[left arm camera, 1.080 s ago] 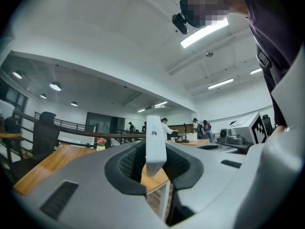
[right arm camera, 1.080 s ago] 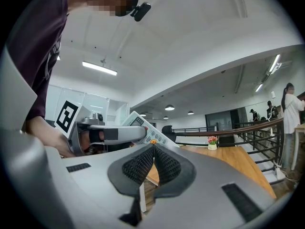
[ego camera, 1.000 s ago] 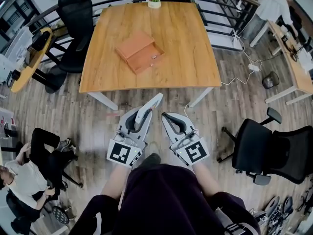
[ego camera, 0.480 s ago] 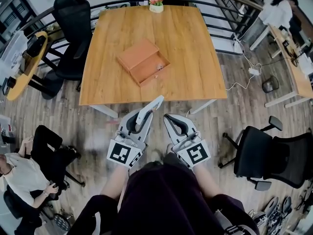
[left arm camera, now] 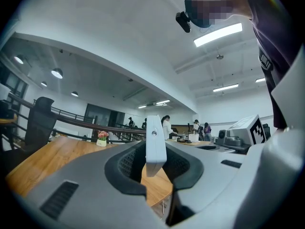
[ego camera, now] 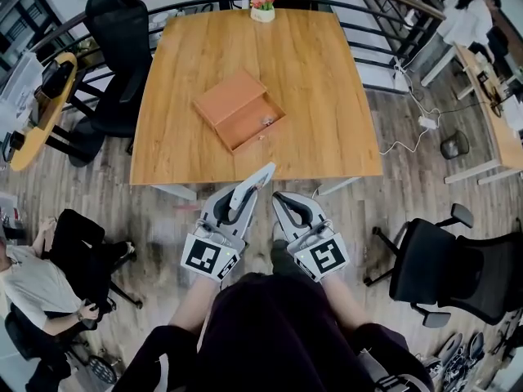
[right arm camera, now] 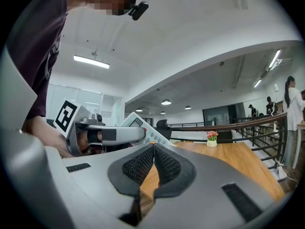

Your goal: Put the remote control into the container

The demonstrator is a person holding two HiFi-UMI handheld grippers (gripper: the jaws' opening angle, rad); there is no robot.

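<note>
The left gripper (ego camera: 239, 198) is gripping the white remote control (ego camera: 256, 179) between its partly closed jaws. It is doing this in front of the person's body, at the near edge of the wooden table (ego camera: 327, 96), while the open container (ego camera: 239, 109) is lying well apart on the table top. The remote control is standing on its thin edge between the pads, its long axis running along the jaws and its free end pointing forward and slightly right, toward the table. The right gripper (ego camera: 279, 199) is showing its jaws pressed together, gripping nothing.

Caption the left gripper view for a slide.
Left gripper clamps the white remote edge-on between its pads, with the wooden table and a flower pot beyond.
</note>
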